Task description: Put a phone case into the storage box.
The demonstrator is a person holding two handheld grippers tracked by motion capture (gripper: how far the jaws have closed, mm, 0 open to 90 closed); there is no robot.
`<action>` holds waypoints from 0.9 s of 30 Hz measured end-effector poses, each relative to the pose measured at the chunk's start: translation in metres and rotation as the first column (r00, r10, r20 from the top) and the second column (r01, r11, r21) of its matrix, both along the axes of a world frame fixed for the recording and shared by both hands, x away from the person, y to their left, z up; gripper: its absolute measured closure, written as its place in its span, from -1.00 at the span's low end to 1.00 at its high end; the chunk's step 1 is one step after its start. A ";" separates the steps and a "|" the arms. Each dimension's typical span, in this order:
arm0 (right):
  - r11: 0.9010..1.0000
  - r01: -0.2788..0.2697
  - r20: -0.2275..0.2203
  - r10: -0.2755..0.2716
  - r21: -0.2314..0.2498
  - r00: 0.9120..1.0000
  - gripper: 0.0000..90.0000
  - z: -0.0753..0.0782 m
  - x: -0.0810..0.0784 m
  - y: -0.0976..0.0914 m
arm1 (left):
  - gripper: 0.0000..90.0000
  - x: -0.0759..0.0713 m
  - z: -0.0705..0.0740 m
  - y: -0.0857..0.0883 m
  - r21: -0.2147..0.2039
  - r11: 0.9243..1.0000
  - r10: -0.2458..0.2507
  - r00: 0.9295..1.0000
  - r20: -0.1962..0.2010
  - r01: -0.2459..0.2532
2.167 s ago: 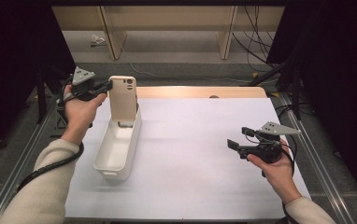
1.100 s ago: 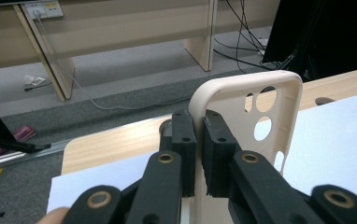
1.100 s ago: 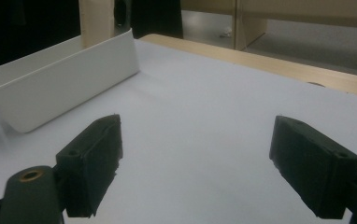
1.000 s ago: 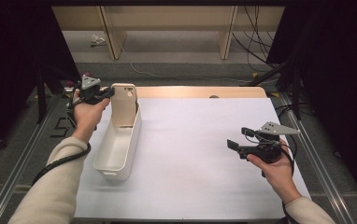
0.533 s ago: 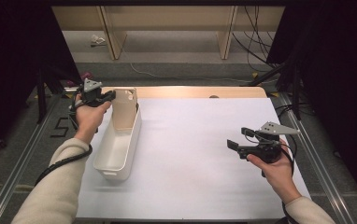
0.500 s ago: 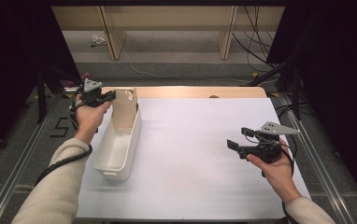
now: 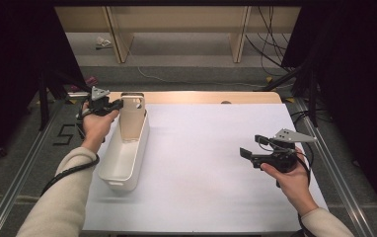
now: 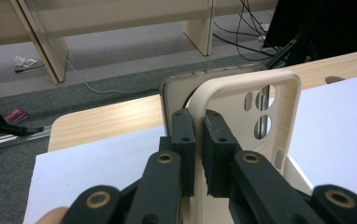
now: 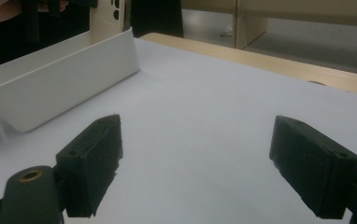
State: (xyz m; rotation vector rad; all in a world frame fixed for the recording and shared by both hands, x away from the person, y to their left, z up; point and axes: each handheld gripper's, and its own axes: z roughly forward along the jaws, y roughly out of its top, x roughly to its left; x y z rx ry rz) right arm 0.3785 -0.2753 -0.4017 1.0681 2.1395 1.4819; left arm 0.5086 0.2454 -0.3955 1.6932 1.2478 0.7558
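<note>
A beige phone case (image 7: pixel 131 117) stands upright in the far end of a long white bin (image 7: pixel 122 174) at the left of the table. My left gripper (image 7: pixel 118 104) is shut on the case's upper left edge. In the left gripper view the rim of the case (image 8: pixel 260 107) sits pinched between the two black pads of my left gripper (image 8: pixel 197 122), and a grey slab shows just behind it. At the right of the table my right gripper (image 7: pixel 251 146) hovers open and holds nothing. The right gripper view has my right gripper (image 9: pixel 197 154) wide apart, with the bin (image 9: pixel 60 88) and the case (image 9: pixel 109 14) far off.
A white sheet (image 7: pixel 201 148) covers the table, with a bare wooden strip (image 7: pixel 201 97) along its far edge. Metal rails run along both sides. Beyond the table are wooden shelf legs (image 7: pixel 239 34) and cables on a grey floor.
The left hand has shifted slightly right, and the phone case has turned and sunk lower into the bin's far end. The right hand has stayed still.
</note>
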 end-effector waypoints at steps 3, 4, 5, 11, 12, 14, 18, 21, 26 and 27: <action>1.000 0.000 -0.001 0.000 0.001 1.000 -0.60 0.000 0.000 0.000 | 0.86 0.001 -0.001 0.000 -0.004 1.000 0.005 1.000 0.000 -0.005; 1.000 -0.001 -0.001 0.001 0.001 1.000 -0.60 0.000 0.000 0.000 | 0.86 0.001 -0.001 0.000 -0.004 1.000 0.005 1.000 0.000 -0.005; 1.000 -0.001 -0.001 0.001 -0.001 1.000 -0.60 0.000 0.000 0.000 | 0.86 0.002 -0.001 0.000 -0.004 1.000 0.006 1.000 0.000 -0.006; 1.000 -0.002 -0.002 0.002 0.000 1.000 -0.60 0.000 0.000 0.000 | 0.84 0.004 -0.003 -0.001 0.005 1.000 0.015 1.000 0.003 -0.015; 1.000 -0.002 -0.003 0.002 0.000 1.000 -0.60 0.000 0.000 0.000 | 0.84 0.004 -0.003 -0.001 0.009 1.000 0.016 1.000 0.002 -0.016; 1.000 -0.003 -0.003 0.003 0.000 1.000 -0.60 0.000 0.000 0.000 | 0.83 0.005 -0.003 -0.002 0.015 1.000 0.015 1.000 0.001 -0.015; 1.000 -0.004 -0.005 0.004 0.000 1.000 -0.60 -0.001 0.000 0.000 | 0.79 0.008 -0.004 -0.002 0.023 1.000 0.021 1.000 -0.008 -0.021; 1.000 -0.004 -0.005 0.004 0.000 1.000 -0.60 0.000 0.000 0.000 | 0.74 0.009 -0.006 -0.002 0.034 0.999 0.028 0.999 -0.015 -0.027; 1.000 -0.004 -0.006 0.004 0.000 1.000 -0.60 -0.001 0.000 0.000 | 0.63 0.011 -0.007 -0.003 0.048 0.998 0.035 0.999 -0.019 -0.034; 1.000 -0.005 -0.005 0.005 0.000 1.000 -0.60 -0.001 0.000 0.000 | 0.61 0.011 -0.007 -0.003 0.049 0.998 0.037 0.999 -0.020 -0.036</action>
